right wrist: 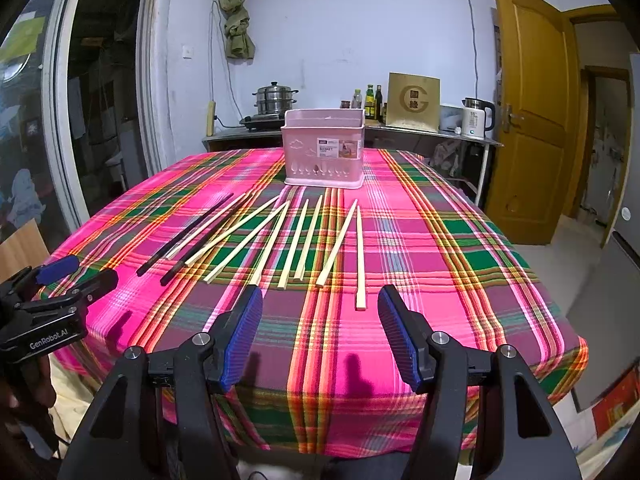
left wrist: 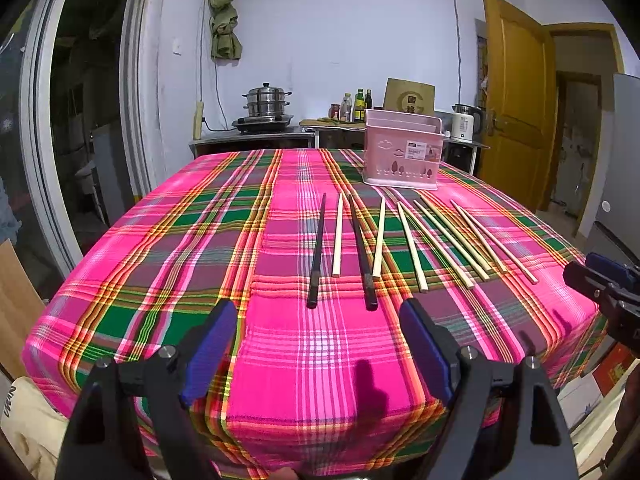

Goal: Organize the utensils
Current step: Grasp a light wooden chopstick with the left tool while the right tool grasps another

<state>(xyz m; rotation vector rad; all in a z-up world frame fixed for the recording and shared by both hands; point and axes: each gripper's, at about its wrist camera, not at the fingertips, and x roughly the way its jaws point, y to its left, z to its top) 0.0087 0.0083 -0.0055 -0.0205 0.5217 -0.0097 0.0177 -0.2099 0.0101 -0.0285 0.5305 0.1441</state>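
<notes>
Both tools spread, empty: left tool [left wrist: 320, 320], right tool [right wrist: 320, 308]. Thin pale wooden chopsticks [right wrist: 360, 256]: light, stiff, roll-prone; pinch near thick end.

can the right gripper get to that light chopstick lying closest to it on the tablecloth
Probably yes. The right gripper is open, and the light chopstick lies flat just ahead between its fingers, apart from the other chopsticks, with only bare tablecloth between them.
</notes>
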